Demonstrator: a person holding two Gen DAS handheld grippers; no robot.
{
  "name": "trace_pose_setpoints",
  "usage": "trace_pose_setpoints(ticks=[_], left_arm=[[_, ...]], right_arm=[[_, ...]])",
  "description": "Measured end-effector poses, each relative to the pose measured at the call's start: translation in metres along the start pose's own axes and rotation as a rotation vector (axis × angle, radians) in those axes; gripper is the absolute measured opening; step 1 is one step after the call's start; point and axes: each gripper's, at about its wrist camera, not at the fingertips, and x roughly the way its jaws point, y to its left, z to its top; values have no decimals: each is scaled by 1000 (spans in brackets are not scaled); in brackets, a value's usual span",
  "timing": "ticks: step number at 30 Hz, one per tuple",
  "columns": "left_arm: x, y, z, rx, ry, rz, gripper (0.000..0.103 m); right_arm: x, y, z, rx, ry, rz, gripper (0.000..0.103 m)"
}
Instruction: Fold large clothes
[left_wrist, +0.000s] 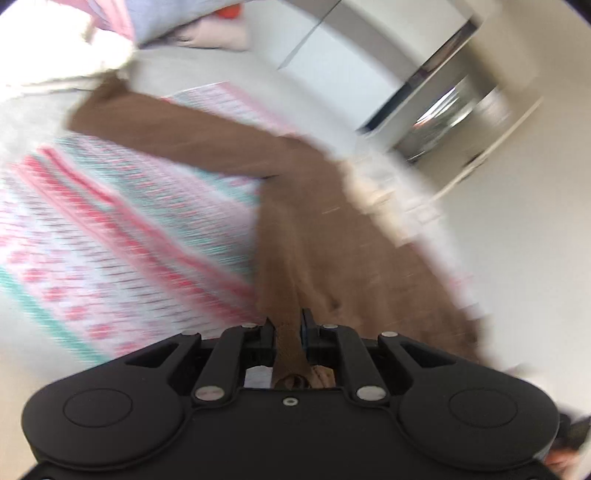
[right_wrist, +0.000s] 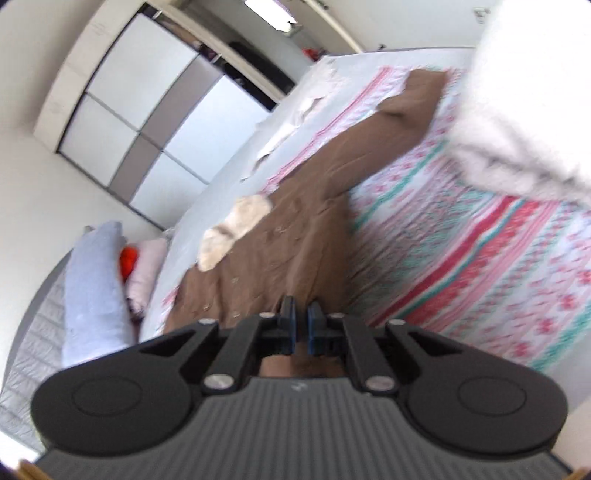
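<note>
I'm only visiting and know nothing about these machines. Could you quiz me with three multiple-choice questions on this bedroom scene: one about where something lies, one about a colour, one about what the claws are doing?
1. Where does the brown garment lie?
A. On the patterned bedspread
B. On the floor
C. In the wardrobe

2. What colour is the small thing between the pillows?
A. Green
B. Orange-red
C. Black

3. What is the left claw doing?
A. Standing wide open
B. Pinching brown cloth
C. Holding a pillow

Answers:
1 A, the garment spreads across the pink and teal striped bedspread.
2 B, an orange-red thing shows between the pillows.
3 B, a fold of brown fabric passes between its closed fingers.
</note>
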Motion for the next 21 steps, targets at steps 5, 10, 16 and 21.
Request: trace_pose_setpoints(ticks=[5, 10, 16, 21], left_arm=[[45, 20, -23, 53, 200, 277, 30], [25, 17, -22, 93, 118, 209, 78], [46, 7, -5, 165, 125, 148, 82], [80, 8, -3, 220, 181, 257, 82]], right_arm=[[40, -33, 0, -35, 104, -290, 10], [39, -48, -8, -72, 111, -306, 55], [27, -34, -12, -138, 128, -271, 69], [51, -23, -17, -149, 165, -274, 69]])
